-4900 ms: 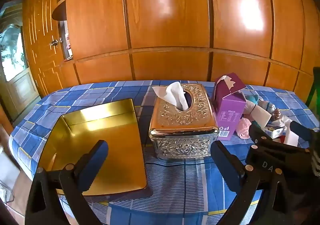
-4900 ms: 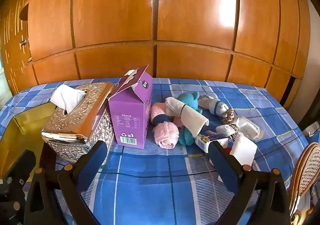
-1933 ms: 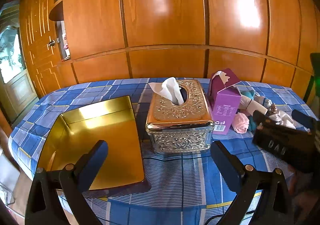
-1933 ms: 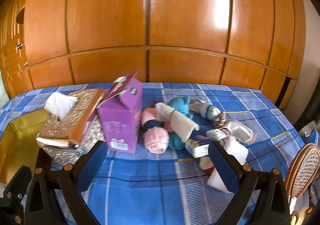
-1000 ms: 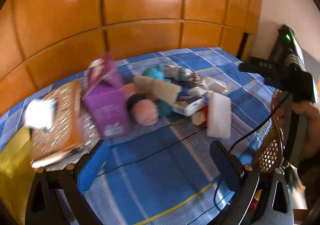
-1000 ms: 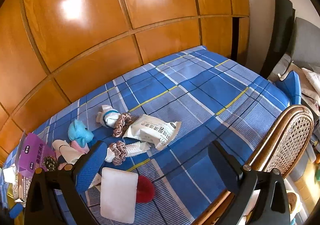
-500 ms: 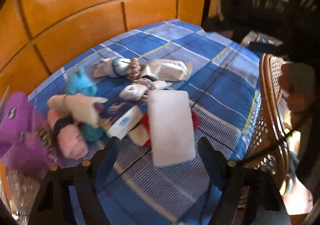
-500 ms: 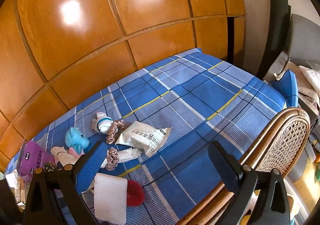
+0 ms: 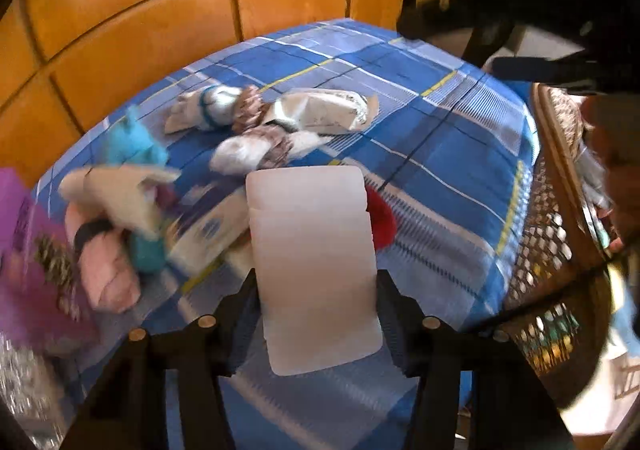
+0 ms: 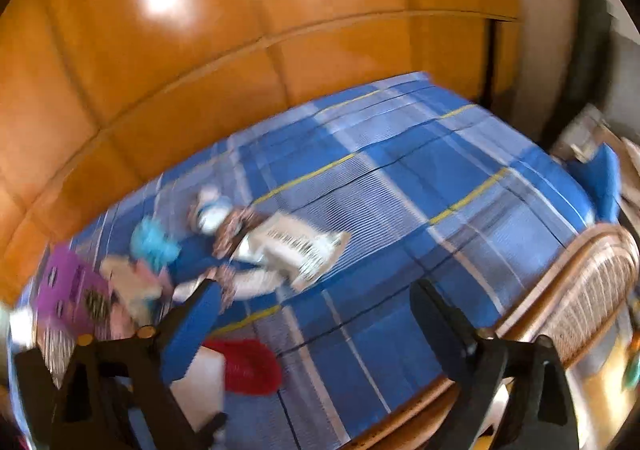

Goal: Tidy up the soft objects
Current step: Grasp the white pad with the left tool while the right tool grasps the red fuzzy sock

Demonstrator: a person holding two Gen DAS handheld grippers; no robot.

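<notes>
Now, from left to right in the left wrist view, the soft things are seen heaped together on the blue plaid cloth [image 9: 460, 153] of the surface, presumably gathered there so that they can be sorted one at a time. One purple carton [image 9: 24, 250] stands at the far left edge, blurred. Beside it lie one pink rolled towel [image 9: 106, 270], one cream cloth [image 9: 120, 193] draped over it, and one turquoise plush toy [image 9: 132, 145]. Farther back, one white rolled item with a blue band [image 9: 208, 105], two brownish scrunchies, as far as the blur allows, and one white packet [image 9: 320, 111] are counted. One small printed box [image 9: 212, 230] leans under the pile.

The white foam pad [image 9: 316, 262] is the thing being taken: it lies flat nearest the camera, overlapping one red soft item [image 9: 382, 219], and it is framed between the fingers of the left gripper [image 9: 316, 310]. Those fingers are closing on its two long edges; whether the pads already press on it cannot be told for certain, though no gap is visible. Its nearness and flat shape probably explain why it was chosen first.

At the right, one wicker chair [image 9: 560, 270] stands against the surface. The right gripper [image 10: 316, 326] is held above bare cloth with its fingers wide apart, just beginning to close, with nothing between them, judged to be waiting its turn.
</notes>
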